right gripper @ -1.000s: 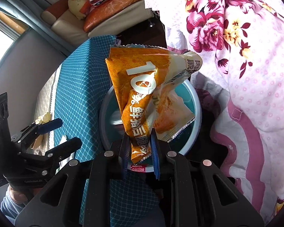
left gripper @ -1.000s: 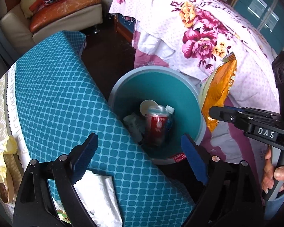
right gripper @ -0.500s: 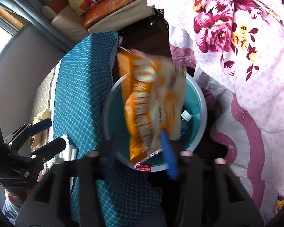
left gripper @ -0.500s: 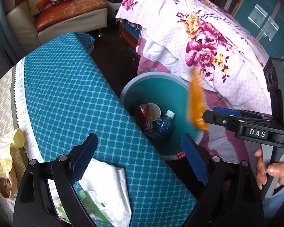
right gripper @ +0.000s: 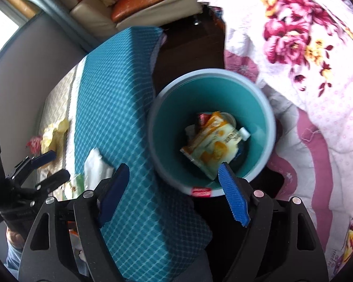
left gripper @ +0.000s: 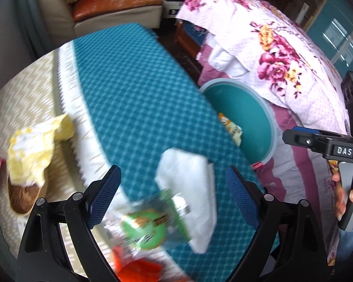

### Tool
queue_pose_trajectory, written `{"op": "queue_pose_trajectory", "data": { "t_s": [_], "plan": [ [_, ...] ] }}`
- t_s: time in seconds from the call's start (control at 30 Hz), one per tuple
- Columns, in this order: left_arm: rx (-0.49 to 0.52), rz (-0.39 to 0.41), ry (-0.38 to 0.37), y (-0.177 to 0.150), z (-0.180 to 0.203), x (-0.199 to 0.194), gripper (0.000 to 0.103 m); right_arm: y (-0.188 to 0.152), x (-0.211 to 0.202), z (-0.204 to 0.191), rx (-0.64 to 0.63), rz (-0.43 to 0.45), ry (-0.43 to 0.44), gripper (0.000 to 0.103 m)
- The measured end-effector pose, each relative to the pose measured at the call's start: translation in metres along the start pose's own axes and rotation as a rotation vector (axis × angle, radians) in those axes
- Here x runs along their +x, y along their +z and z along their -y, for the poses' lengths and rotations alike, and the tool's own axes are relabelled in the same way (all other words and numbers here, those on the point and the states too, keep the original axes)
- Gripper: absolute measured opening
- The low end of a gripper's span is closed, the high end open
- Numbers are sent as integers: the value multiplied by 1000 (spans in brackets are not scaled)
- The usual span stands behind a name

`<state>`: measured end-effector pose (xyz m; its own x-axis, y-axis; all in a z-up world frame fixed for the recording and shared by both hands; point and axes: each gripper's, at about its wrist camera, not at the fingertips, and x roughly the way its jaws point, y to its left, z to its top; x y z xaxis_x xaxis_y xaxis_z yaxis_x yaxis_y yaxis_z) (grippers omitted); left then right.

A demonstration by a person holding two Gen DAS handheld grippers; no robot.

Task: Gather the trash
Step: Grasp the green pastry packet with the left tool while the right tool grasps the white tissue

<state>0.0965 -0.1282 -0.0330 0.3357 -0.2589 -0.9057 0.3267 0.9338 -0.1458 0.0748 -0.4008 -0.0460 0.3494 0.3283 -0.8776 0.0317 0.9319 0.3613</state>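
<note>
The teal trash bin (right gripper: 268, 117) stands on the floor beside the table and also shows in the left wrist view (left gripper: 271, 127). An orange snack bag (right gripper: 211, 143) lies inside it on a can and a bottle. My right gripper (right gripper: 174, 195) is open and empty above the bin's near rim. My left gripper (left gripper: 174, 195) is open above the table, over a white tissue (left gripper: 188, 188) and a green wrapper (left gripper: 148, 225). A yellow crumpled paper (left gripper: 33, 150) lies to the left.
The table has a teal checked cloth (left gripper: 134, 89) over a beige one. A floral bedspread (left gripper: 282, 54) hangs right of the bin. A sofa (left gripper: 115, 9) stands at the back. An orange wrapper (left gripper: 138, 268) lies at the table's near edge.
My right gripper opened and the orange snack bag dropped into the bin. My left gripper swung left from the bin to the table, over the tissue and green wrapper.
</note>
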Motion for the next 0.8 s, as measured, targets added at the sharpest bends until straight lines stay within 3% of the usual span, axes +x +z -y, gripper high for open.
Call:
{"op": "queue_pose_trajectory", "data": {
  "t_s": [0.4,0.63,0.8],
  "plan": [
    [-73,-35,14,-48,-49,-4,91,-27,21,-60,-85,-75,11,75],
    [-93,-87,-27,-66,-51,15,91,-34,25,-75,-100,-93,0,75],
    [-82,-87,-17,-70,-44,25,92,-37,26,-76,-94,-104,-8,75]
  ]
}}
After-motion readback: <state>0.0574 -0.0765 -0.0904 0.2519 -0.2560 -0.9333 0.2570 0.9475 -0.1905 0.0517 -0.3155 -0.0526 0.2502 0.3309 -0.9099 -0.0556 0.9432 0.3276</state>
